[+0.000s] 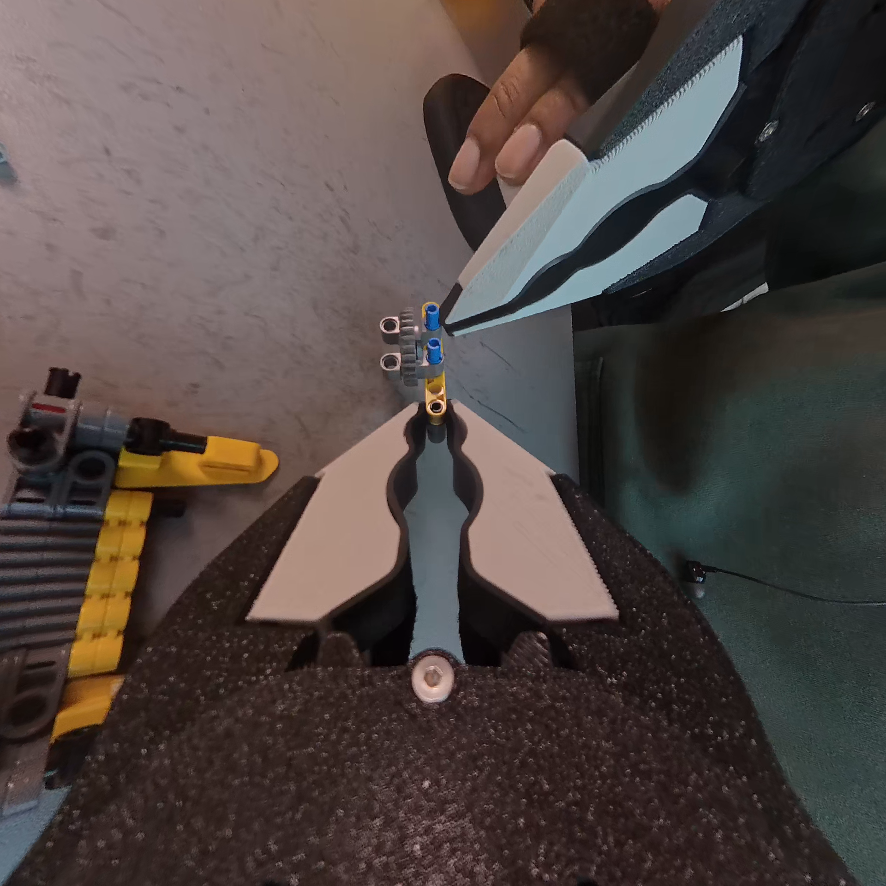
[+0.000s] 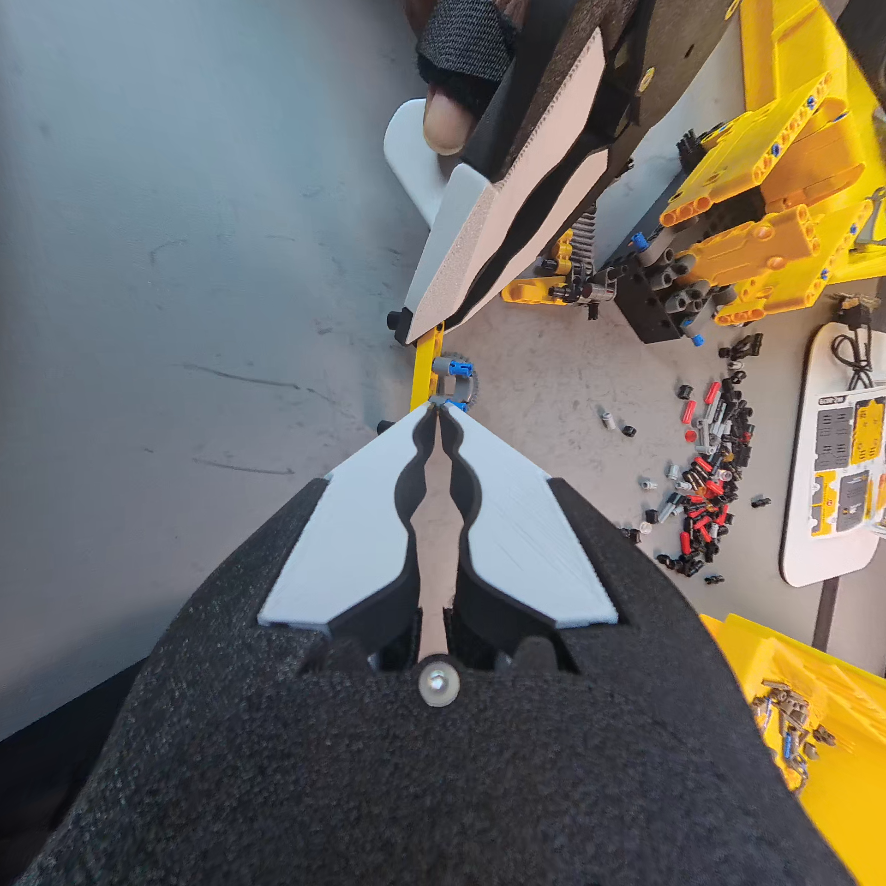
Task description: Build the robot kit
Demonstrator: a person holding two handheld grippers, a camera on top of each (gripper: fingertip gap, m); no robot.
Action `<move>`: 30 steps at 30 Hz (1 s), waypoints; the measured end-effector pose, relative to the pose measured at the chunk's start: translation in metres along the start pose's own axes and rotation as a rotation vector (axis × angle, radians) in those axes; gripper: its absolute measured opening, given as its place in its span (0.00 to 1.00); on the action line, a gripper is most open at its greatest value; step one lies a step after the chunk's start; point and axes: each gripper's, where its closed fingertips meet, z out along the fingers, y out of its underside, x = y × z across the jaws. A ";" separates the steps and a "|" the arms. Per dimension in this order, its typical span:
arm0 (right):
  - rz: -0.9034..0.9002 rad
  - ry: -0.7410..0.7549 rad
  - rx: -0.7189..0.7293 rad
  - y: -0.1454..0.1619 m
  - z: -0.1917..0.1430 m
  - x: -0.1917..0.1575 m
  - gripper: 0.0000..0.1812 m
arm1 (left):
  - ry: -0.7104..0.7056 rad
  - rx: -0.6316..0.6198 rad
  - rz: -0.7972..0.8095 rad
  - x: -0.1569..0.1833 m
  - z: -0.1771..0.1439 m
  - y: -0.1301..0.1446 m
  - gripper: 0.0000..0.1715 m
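A small brick assembly is held between both grippers above a grey table (image 1: 215, 192). It is a thin yellow beam (image 1: 435, 394) carrying grey connectors, a grey gear (image 1: 408, 347) and two blue pins (image 1: 433, 354). My left gripper (image 1: 435, 413) is shut on the beam's near end. In the right wrist view it comes in from above (image 2: 423, 332), holding the beam (image 2: 423, 369). My right gripper (image 2: 437, 407) is shut at the opposite end, on the grey connector by a blue pin (image 2: 460, 368). In the left wrist view its tips (image 1: 448, 323) touch the top pin.
A yellow and grey brick model (image 1: 96, 503) lies left of my left gripper. A larger yellow model (image 2: 767, 215), a pile of small pins (image 2: 709, 479), a white printed card (image 2: 839, 455) and a yellow tray (image 2: 815, 719) are on the right. The table edge (image 1: 575, 431) borders dark green floor. Both grippers' tips are close together, under 4 cm apart. It is some 35 cm from my right tips to the white printed card (image 2: 839, 455).
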 end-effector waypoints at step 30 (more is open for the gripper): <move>0.165 -0.016 0.144 -0.006 -0.014 0.006 0.15 | 0.278 0.162 -0.181 0.026 -0.016 -0.018 0.04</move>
